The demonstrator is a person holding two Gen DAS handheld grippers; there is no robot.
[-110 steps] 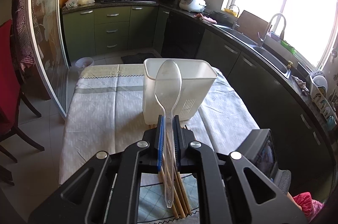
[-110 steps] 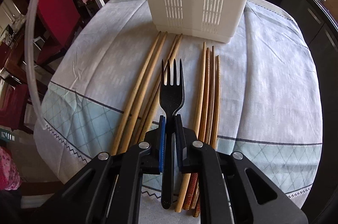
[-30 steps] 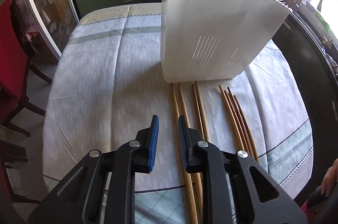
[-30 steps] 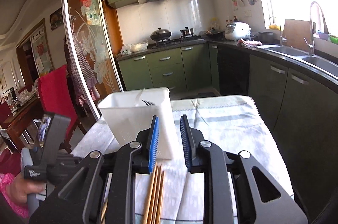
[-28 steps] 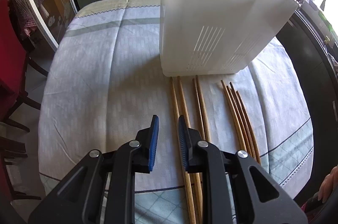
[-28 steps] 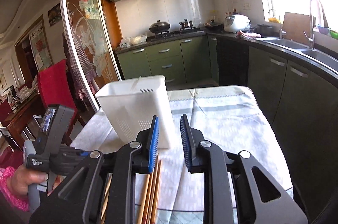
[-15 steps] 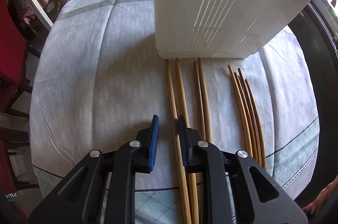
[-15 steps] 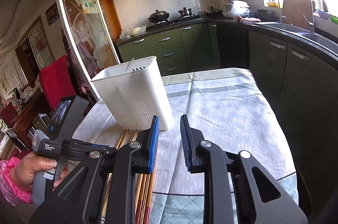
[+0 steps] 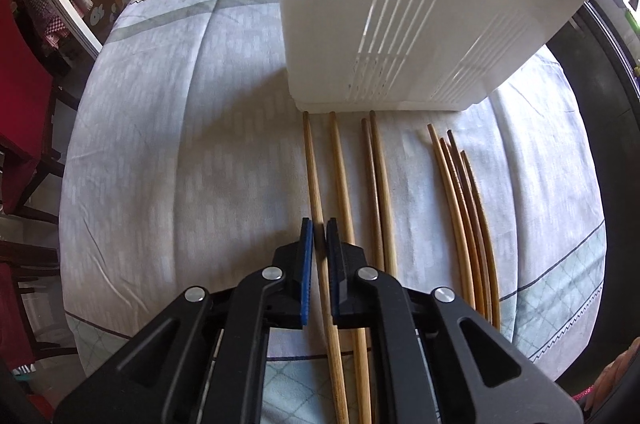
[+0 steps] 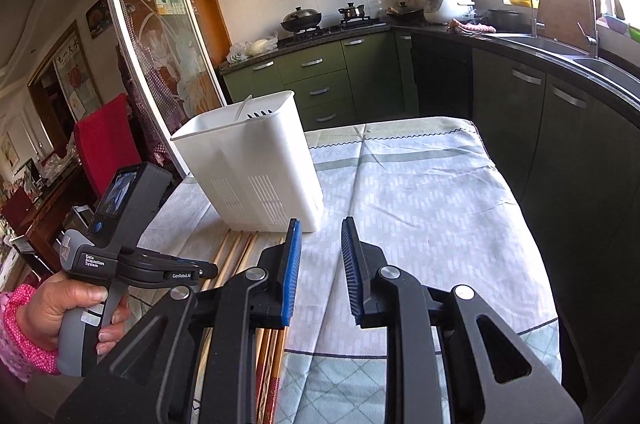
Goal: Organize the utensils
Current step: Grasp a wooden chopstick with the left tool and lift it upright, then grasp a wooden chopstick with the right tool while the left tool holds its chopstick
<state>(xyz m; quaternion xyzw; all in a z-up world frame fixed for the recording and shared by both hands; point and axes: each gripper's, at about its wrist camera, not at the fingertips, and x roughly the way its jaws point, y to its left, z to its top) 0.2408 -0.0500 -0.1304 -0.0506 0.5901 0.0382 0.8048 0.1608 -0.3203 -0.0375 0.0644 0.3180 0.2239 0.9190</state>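
Since the earlier frame, both grippers have sunk toward the tablecloth (image 9: 168, 111), and the left gripper (image 9: 319, 238) has just closed its jaws on the leftmost chopstick (image 9: 311, 167) — pads pressing its shaft. Seven more chopsticks (image 9: 378, 179) lie beside it, tips near the white utensil holder (image 9: 400, 3). Right of that holder, the right gripper (image 10: 319, 274) hovers empty, jaws apart.

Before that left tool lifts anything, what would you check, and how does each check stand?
1. Left tool gripping the leftmost chopstick: ok, its jaws have just closed on it.
2. Only one stick caught: ok, the neighbouring chopstick lies outside the pads.
3. White holder upright and close by: ok.
4. Free room inside the holder: cannot tell.
5. Right tool out of the way: ok, open and empty.
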